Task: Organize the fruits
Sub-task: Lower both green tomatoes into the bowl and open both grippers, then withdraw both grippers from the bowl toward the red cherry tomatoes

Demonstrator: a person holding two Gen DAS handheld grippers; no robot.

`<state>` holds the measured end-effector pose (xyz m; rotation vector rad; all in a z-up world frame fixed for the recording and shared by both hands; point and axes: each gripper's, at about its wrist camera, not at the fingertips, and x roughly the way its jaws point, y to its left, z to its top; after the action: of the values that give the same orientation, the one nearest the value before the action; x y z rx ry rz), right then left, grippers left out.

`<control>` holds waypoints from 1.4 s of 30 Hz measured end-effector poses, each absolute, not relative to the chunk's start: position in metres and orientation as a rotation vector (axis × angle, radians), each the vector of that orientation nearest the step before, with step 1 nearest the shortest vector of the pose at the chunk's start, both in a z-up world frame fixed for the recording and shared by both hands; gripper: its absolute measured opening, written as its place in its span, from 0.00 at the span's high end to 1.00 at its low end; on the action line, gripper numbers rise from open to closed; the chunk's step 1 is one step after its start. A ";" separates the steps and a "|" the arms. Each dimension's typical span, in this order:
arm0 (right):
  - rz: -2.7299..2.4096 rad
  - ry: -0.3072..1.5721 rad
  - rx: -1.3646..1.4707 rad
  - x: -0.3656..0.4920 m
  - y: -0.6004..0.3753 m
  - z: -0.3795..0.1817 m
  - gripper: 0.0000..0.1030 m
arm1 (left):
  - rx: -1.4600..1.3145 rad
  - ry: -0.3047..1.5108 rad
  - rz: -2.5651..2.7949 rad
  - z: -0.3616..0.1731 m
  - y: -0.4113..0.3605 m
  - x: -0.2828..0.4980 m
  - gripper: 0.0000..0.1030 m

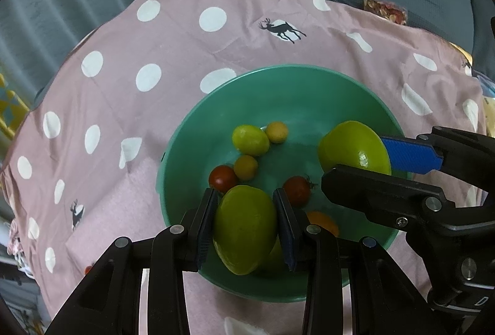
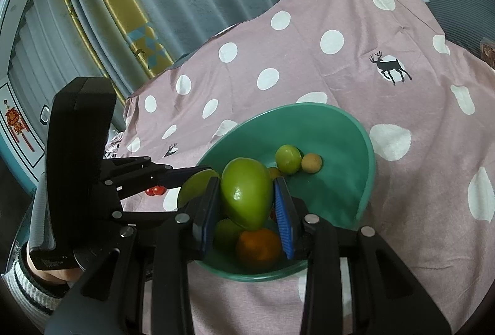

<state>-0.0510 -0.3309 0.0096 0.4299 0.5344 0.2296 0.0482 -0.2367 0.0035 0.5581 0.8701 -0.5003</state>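
Now gripping one green mango each: left tongs clenching a green mango at lower centre, right tongs clenching another mango, both over the teal bowl.

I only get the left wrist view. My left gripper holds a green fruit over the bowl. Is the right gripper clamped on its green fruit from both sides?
Observer: Yes. The right wrist view shows the right gripper with both blue pads pressing on the green fruit.
Operator: What lies beneath it?
Observer: A whole orange fruit, just below it in that view, inside the green bowl.
Operator: Anything outside the bowl?
Observer: Small red tomatoes lie on the spotted cloth, left of the bowl.
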 end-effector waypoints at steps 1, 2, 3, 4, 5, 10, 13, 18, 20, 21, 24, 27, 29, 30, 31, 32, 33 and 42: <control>0.227 0.536 0.427 -0.051 -0.330 0.009 0.66 | 0.559 0.871 -0.500 0.003 -0.237 0.048 0.64; 0.225 0.538 0.426 -0.051 -0.330 0.009 0.66 | 0.560 0.873 -0.500 0.003 -0.237 0.048 0.64; 0.223 0.539 0.424 -0.050 -0.330 0.009 0.66 | 0.562 0.874 -0.500 0.002 -0.237 0.049 0.64; 0.220 0.541 0.421 -0.050 -0.330 0.009 0.66 | 0.562 0.873 -0.500 0.002 -0.237 0.049 0.64; 0.216 0.544 0.418 -0.050 -0.330 0.008 0.66 | 0.564 0.874 -0.500 0.002 -0.237 0.049 0.64; 0.206 0.548 0.408 -0.050 -0.328 0.007 0.66 | 0.577 0.881 -0.501 -0.002 -0.237 0.049 0.64; 0.204 0.551 0.407 -0.050 -0.328 0.007 0.66 | 0.575 0.886 -0.501 -0.003 -0.237 0.050 0.64; 0.195 0.558 0.401 -0.049 -0.328 0.006 0.66 | 0.572 0.880 -0.499 -0.002 -0.237 0.050 0.64; 0.191 0.560 0.399 -0.048 -0.327 0.006 0.66 | 0.575 0.879 -0.497 -0.003 -0.237 0.050 0.64; 0.188 0.561 0.398 -0.048 -0.327 0.005 0.66 | 0.576 0.879 -0.496 -0.003 -0.237 0.049 0.64; 0.179 0.564 0.402 -0.048 -0.328 0.004 0.64 | 0.573 0.879 -0.492 -0.003 -0.236 0.049 0.64; 0.172 0.561 0.426 -0.048 -0.330 0.003 0.64 | 0.559 0.874 -0.487 -0.002 -0.233 0.049 0.64; 0.162 0.557 0.434 -0.049 -0.332 0.003 0.61 | 0.542 0.873 -0.474 -0.001 -0.229 0.051 0.64; 0.156 0.552 0.437 -0.049 -0.333 0.003 0.61 | 0.528 0.873 -0.471 0.001 -0.227 0.051 0.64; 0.154 0.547 0.439 -0.050 -0.333 0.004 0.60 | 0.510 0.872 -0.472 0.003 -0.224 0.051 0.64; 0.154 0.536 0.442 -0.051 -0.334 0.004 0.58 | 0.488 0.868 -0.475 0.005 -0.220 0.051 0.63; 0.155 0.527 0.445 -0.052 -0.334 0.005 0.57 | 0.462 0.865 -0.474 0.007 -0.216 0.051 0.61; 0.282 0.473 0.397 -0.057 -0.313 0.014 0.41 | 0.247 0.868 -0.338 0.010 -0.134 0.040 0.29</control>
<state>-0.0567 -0.3133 0.0145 0.3973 0.4731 0.2817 0.0396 -0.1342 0.0105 0.2473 0.8680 -0.3383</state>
